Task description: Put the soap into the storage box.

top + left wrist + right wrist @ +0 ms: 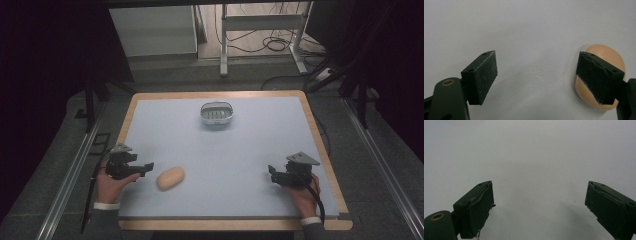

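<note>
A: What is seen of the soap (170, 178)?

B: A smooth, peach-coloured oval bar is shown, rounded at both ends and without markings. It is laid flat on the pale blue mat (220, 160), toward 7 o'clock from the mat's middle, its long axis tilted slightly.

A: How is the left gripper (146, 166) placed?

B: It is held just beside the soap, at the soap's 9 o'clock in the high view, with its jaws pointed at the bar. In the left gripper view (536, 80) the jaws are seen spread wide apart, bare mat between them; the soap (610, 56) is partly covered by the jaw at 3 o'clock and is not caught between the pads. Contact with that jaw cannot be told.

A: And the right gripper (273, 173)?

B: It is held at 4 o'clock on the mat, well apart from the soap. In the right gripper view (539, 202) its jaws are likewise seen spread apart, with nothing gripped.

A: What else is shown?

B: A white dish (217, 113) with a slotted floor is set at 12 o'clock, well apart from the soap.
</note>
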The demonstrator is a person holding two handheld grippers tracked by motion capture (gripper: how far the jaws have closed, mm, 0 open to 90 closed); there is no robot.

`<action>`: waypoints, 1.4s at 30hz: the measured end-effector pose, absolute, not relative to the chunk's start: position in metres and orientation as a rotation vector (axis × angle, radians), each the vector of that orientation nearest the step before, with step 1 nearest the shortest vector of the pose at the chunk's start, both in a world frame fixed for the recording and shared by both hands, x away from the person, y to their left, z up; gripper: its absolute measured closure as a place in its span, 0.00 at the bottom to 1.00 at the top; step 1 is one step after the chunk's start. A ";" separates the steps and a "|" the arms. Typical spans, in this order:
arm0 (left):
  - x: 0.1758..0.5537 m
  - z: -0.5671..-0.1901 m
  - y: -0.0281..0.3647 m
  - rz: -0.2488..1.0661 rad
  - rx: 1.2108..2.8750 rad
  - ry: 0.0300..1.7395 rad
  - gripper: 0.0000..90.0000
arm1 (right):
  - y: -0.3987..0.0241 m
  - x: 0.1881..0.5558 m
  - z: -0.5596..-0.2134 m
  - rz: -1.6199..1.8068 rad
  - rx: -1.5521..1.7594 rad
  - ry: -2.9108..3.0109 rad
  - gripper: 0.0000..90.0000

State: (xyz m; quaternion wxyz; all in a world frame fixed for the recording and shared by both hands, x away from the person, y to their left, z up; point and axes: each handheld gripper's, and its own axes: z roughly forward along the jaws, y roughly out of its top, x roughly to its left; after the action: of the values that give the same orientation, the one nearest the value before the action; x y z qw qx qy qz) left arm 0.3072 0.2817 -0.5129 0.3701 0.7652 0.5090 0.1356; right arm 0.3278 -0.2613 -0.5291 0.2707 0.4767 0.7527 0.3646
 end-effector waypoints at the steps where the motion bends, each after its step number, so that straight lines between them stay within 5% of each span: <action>1: 0.307 -0.513 0.282 0.348 1.963 1.306 0.20 | -0.261 0.328 -0.529 0.982 1.284 2.028 0.10; 28: 0.312 -0.509 0.266 0.344 2.055 1.267 0.23 | -0.261 0.326 -0.529 0.999 1.257 2.033 0.12; 42: 0.309 -0.477 0.250 0.367 2.144 1.203 0.22 | -0.262 0.325 -0.529 1.003 1.257 2.024 0.13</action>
State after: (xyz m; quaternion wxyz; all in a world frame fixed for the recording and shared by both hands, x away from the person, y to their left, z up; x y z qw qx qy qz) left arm 0.3091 0.2496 -0.4774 0.3223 0.8165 0.4582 0.1397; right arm 0.3252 -0.2618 -0.5291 0.2745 0.4676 0.7529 0.3731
